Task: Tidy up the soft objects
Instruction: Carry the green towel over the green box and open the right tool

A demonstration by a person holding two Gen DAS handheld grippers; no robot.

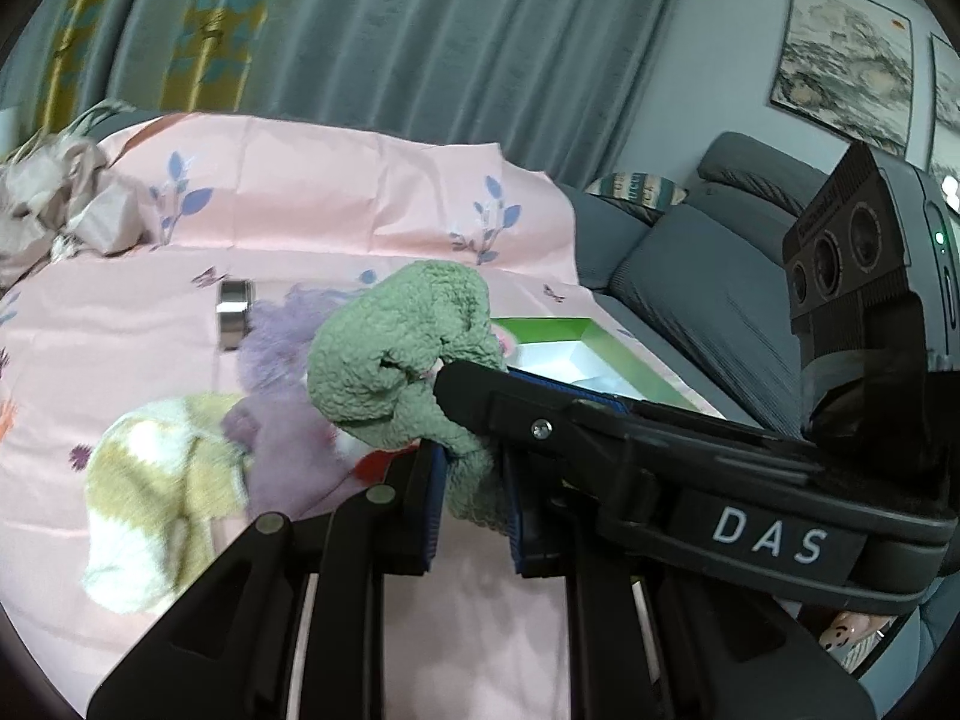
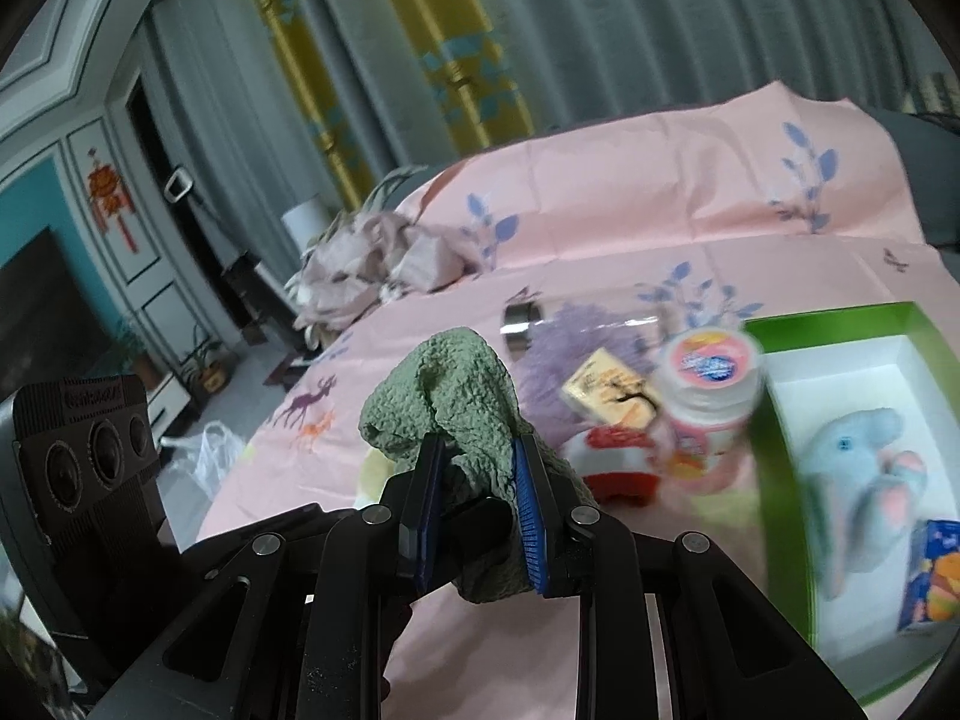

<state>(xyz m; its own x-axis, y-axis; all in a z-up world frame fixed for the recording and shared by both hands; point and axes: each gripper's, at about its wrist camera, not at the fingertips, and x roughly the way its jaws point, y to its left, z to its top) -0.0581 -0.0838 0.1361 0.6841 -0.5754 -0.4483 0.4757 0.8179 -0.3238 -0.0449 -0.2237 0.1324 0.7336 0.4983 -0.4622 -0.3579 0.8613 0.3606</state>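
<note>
A blue plush elephant [image 2: 852,474] is already seen lying in the green-rimmed white tray [image 2: 780,468], beside a small blue and orange carton [image 2: 933,576], so the sorting is judged to be partly done. Outside the tray, on the pink printed sheet [image 1: 336,192], a lilac fluffy item [image 1: 282,396], a yellow and white knitted piece [image 1: 156,480] and a red and white soft item [image 2: 618,462] are left, along with a pink-lidded jar [image 2: 708,396], a small cream box [image 2: 609,396] and a metal ring [image 1: 235,312]. A green terry cloth [image 1: 396,354] is held up off the sheet by both tools at once: the left gripper [image 1: 474,492] is closed narrowly on its lower tail, and the right gripper [image 2: 474,516] is clamped on a fold of the same cloth, its body seen crossing in front of the left camera from the right. Both tools are held low and close together, angled forward over the sheet, with the tray just to the right. The cloth is judged to be mid-folding or mid-transfer; which cannot be told.
</note>
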